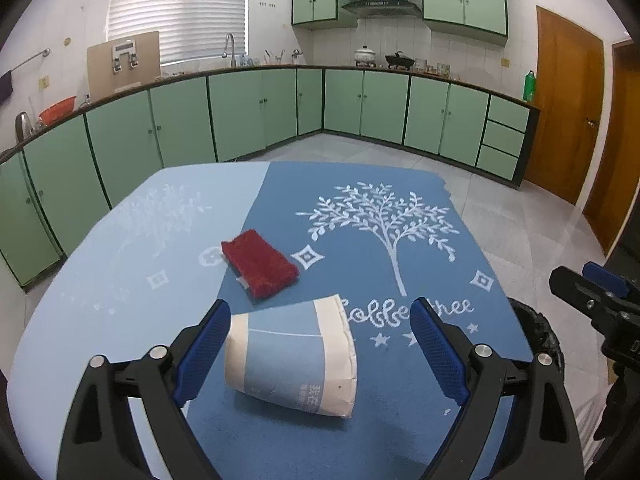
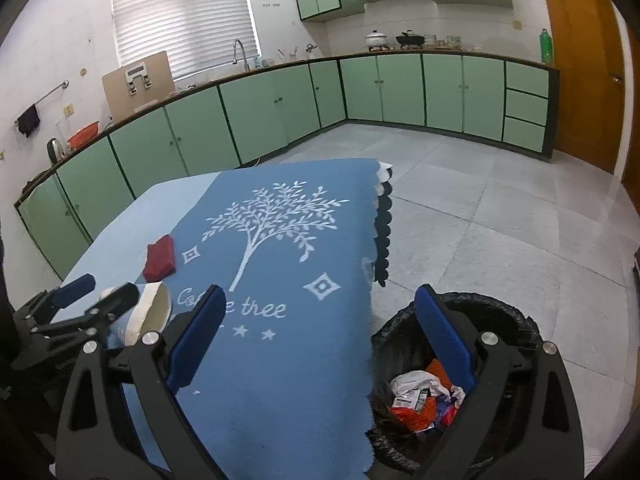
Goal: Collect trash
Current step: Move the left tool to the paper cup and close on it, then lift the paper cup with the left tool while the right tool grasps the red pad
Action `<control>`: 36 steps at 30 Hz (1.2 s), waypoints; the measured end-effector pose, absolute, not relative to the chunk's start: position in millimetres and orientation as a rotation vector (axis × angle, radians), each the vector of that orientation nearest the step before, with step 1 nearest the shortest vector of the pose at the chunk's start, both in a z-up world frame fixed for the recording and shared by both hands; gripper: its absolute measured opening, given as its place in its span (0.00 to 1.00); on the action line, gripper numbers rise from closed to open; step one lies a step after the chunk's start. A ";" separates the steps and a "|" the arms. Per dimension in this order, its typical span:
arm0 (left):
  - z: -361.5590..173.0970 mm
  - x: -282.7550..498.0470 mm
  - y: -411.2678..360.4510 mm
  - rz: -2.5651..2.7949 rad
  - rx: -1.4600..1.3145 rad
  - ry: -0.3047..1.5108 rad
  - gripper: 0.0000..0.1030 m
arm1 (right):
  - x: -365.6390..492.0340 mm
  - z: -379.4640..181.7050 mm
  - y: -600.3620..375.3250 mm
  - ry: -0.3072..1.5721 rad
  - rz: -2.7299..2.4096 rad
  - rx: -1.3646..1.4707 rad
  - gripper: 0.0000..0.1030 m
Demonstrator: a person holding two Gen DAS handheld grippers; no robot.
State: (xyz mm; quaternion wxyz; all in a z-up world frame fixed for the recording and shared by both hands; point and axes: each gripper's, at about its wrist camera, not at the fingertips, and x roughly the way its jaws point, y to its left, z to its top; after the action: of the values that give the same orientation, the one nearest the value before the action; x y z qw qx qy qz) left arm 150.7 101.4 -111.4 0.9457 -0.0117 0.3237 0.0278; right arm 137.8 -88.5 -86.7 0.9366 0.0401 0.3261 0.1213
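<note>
- the left gripper (image 1: pixel 320 350) stands wide open around the paper cup (image 1: pixel 292 354), which lies on its side on the table (image 1: pixel 100 292); the left pad (image 1: pixel 204 350) is just beside the cup's base, the right pad well clear, so nothing is gripped yet.
- step in hand, as i read it: lining up to pick up the cup. next move calls for closing the jaws gently on the cup's body, since thin paper will likely crush, then carrying it across to the bin.
- the red sponge (image 1: pixel 260 264) lies beyond the cup, further up the table, apart from it.
- the trash bin (image 2: pixel 460 384), lined with a black bag, stands on the floor just beside the table's edge, with wrappers already inside.
- the right gripper (image 2: pixel 320 352) hangs wide open and empty, over the table's edge and the bin.
- count: one cup, one sponge, one bin, two grippers.
</note>
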 end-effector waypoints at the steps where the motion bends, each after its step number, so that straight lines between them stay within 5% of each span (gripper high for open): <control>1: -113.2 151.5 101.7 0.059 -0.023 0.664 0.87 | 139.0 -86.9 -87.7 0.669 0.250 0.081 0.90; 17: -142.4 173.4 114.1 0.085 -0.057 0.771 0.87 | 151.2 -99.4 -73.0 0.706 0.285 0.076 0.90; 22: -146.4 176.8 114.8 0.093 -0.060 0.795 0.72 | 154.1 -102.8 -67.2 0.715 0.288 0.064 0.90; 36: -114.2 162.1 129.2 0.096 -0.092 0.704 0.72 | 160.0 -99.6 -48.7 0.713 0.321 0.025 0.90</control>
State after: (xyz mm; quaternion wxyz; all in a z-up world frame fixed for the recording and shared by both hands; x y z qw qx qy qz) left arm 162.1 129.2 -114.2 0.9365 -0.0448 0.3446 0.0468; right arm 160.0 -48.7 -99.6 0.9244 0.0120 0.3476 0.1564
